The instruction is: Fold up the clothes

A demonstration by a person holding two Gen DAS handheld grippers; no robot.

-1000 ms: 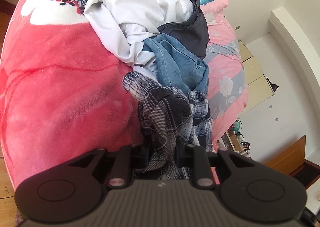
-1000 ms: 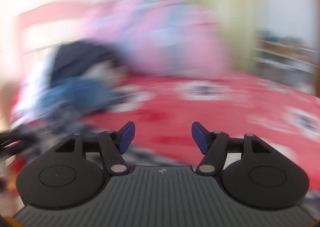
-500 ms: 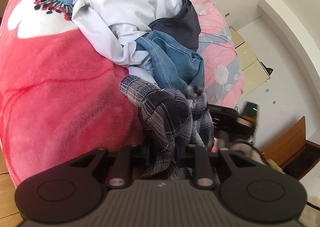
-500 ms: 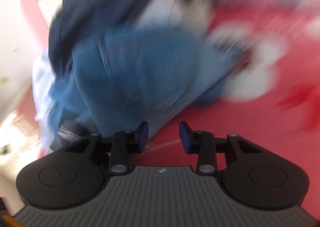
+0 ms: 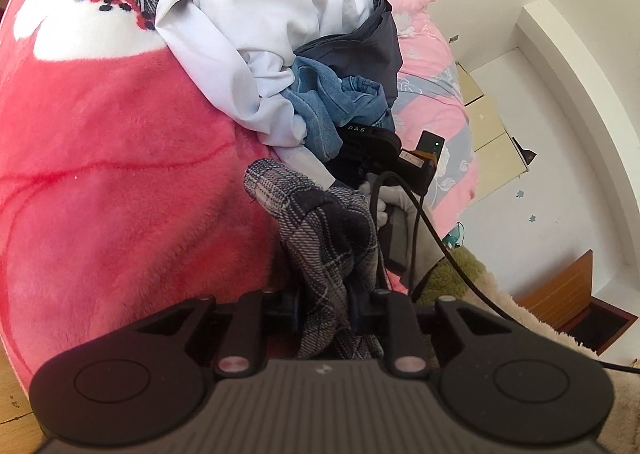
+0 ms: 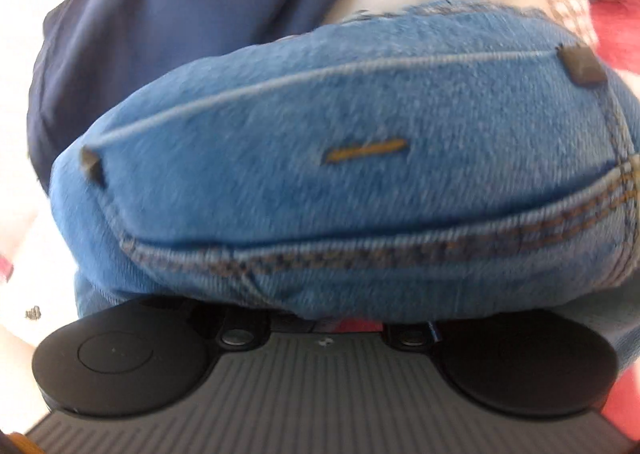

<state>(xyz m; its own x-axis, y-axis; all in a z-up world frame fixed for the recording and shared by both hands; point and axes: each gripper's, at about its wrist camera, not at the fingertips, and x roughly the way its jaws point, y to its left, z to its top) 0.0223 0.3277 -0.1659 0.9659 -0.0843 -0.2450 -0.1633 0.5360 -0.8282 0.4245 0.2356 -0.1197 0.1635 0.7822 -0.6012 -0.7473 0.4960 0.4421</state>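
- The left gripper [image 5: 322, 304] sits at 6 o'clock in the left wrist view, its jaws pinching a fold of the plaid shirt [image 5: 320, 222].
- The plaid shirt rises from the jaws toward 12 o'clock and ends in a rounded grey-checked flap lying on the red blanket [image 5: 120, 174].
- The red blanket covers the bed and fills the view from 7 to 11 o'clock, with a white flower print at 11 o'clock.
- A heap of clothes lies on the blanket at 12 o'clock: a white shirt [image 5: 256, 14] on top, a dark garment [image 5: 368, 42] at its 3 o'clock side, and the jeans [image 5: 332, 102] just below both.
- The right gripper [image 5: 368, 150] shows in the left wrist view just right of centre, nose against the jeans at the foot of the heap, with a white-gloved hand [image 5: 384, 194] on its handle and a black cable [image 5: 432, 230] trailing toward 4 o'clock.
- In the right wrist view the jeans [image 6: 340, 174] fill the middle of the picture, slightly blurred, with a seam line and 2 rivets at the pocket corners.
- The denim hangs over the front of the right gripper [image 6: 326, 324] and hides its fingertips; the jaws are closing, and cloth lies where they meet, though whether the pads already press on it cannot be told.
- The dark garment [image 6: 180, 14] lies behind the jeans at 11 o'clock, pale cloth at 1 o'clock.
- A pink quilt [image 5: 432, 94] covers the bed's far part at 2 o'clock.
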